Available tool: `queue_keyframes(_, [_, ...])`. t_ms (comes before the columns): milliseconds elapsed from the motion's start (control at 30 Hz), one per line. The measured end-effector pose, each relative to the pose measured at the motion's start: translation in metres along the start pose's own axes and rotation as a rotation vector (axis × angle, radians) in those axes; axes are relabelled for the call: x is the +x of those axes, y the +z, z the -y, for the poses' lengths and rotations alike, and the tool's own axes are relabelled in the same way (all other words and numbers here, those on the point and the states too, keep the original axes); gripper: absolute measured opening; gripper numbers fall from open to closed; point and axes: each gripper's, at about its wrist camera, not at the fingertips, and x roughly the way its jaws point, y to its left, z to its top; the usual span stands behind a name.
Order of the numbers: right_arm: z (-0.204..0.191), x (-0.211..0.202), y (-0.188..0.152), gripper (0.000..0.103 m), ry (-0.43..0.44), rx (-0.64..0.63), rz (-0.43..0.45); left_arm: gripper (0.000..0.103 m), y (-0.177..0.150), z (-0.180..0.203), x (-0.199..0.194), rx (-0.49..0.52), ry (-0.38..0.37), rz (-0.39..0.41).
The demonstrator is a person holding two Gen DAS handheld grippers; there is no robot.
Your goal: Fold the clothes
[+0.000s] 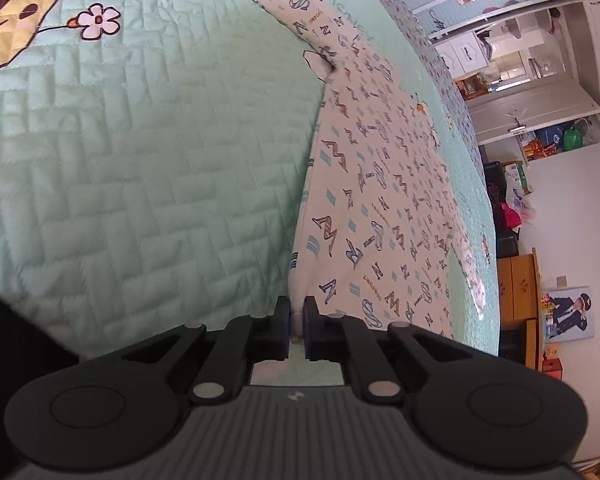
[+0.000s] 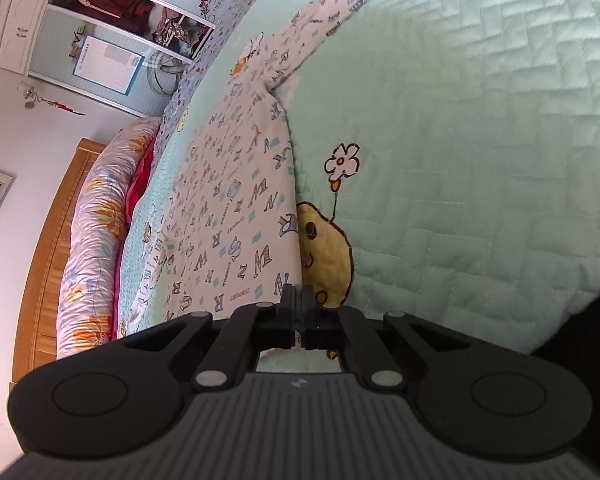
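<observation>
both claws, left claw (image 1: 296, 322) and right claw (image 2: 298, 316), clamped on letter-print garment (image 1: 380, 200) edge; green quilt (image 1: 140, 140) underneath, floral bolster (image 2: 96, 220) beyond.

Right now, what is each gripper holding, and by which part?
Both grip the letter-print garment at its near edge: left gripper and right gripper, each pinching the hem.

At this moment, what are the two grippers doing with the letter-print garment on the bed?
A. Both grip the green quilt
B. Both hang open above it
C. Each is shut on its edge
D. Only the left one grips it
C: the left gripper and right gripper each have jaws closed on the edge of the letter-print garment, which lies spread over the green quilt.
</observation>
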Motion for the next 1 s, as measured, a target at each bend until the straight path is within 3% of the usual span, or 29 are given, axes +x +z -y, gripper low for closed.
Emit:
queue_keyframes(233, [0.011, 0.002, 0.0, 0.005, -0.045, 0.044, -0.013, 0.007, 0.003, -0.007, 0.008, -0.013, 0.029, -0.037])
queue_keyframes(300, [0.008, -0.001, -0.002, 0.007, -0.05, 0.035, -0.012, 0.015, 0.002, -0.005, 0.003, -0.004, 0.02, -0.031])
queue_keyframes(333, [0.008, -0.002, -0.002, 0.016, -0.03, 0.046, -0.013, 0.017, 0.0, -0.004, 0.0, 0.005, 0.013, -0.024])
queue_keyframes(367, [0.009, -0.003, -0.003, 0.032, -0.012, 0.057, -0.013, 0.021, -0.002, -0.003, -0.002, 0.014, 0.006, -0.018])
queue_keyframes(433, [0.009, 0.0, -0.004, 0.048, -0.001, 0.078, -0.015, 0.025, -0.004, -0.002, -0.002, 0.023, 0.004, -0.01])
queue_keyframes(633, [0.004, 0.013, -0.006, 0.048, -0.004, 0.067, -0.068, 0.029, -0.003, -0.003, 0.017, 0.0, -0.003, -0.026])
queue_keyframes(700, [0.005, 0.013, -0.006, 0.047, 0.004, 0.074, -0.067, 0.019, -0.002, -0.001, 0.021, 0.004, -0.004, -0.016])
queue_keyframes(733, [0.007, 0.012, -0.006, 0.034, 0.003, 0.078, -0.062, 0.01, -0.001, 0.001, 0.022, 0.011, 0.004, -0.007])
queue_keyframes(767, [0.009, 0.012, -0.005, 0.01, -0.004, 0.079, -0.055, 0.009, 0.0, 0.003, 0.022, 0.019, 0.011, -0.003])
queue_keyframes(800, [0.008, 0.01, -0.004, 0.002, -0.009, 0.073, -0.049, 0.008, 0.0, 0.006, 0.021, 0.029, 0.015, 0.003])
queue_keyframes(1000, [-0.031, -0.034, 0.007, 0.001, 0.069, -0.009, 0.076, 0.008, 0.005, 0.046, -0.031, 0.069, -0.096, 0.098])
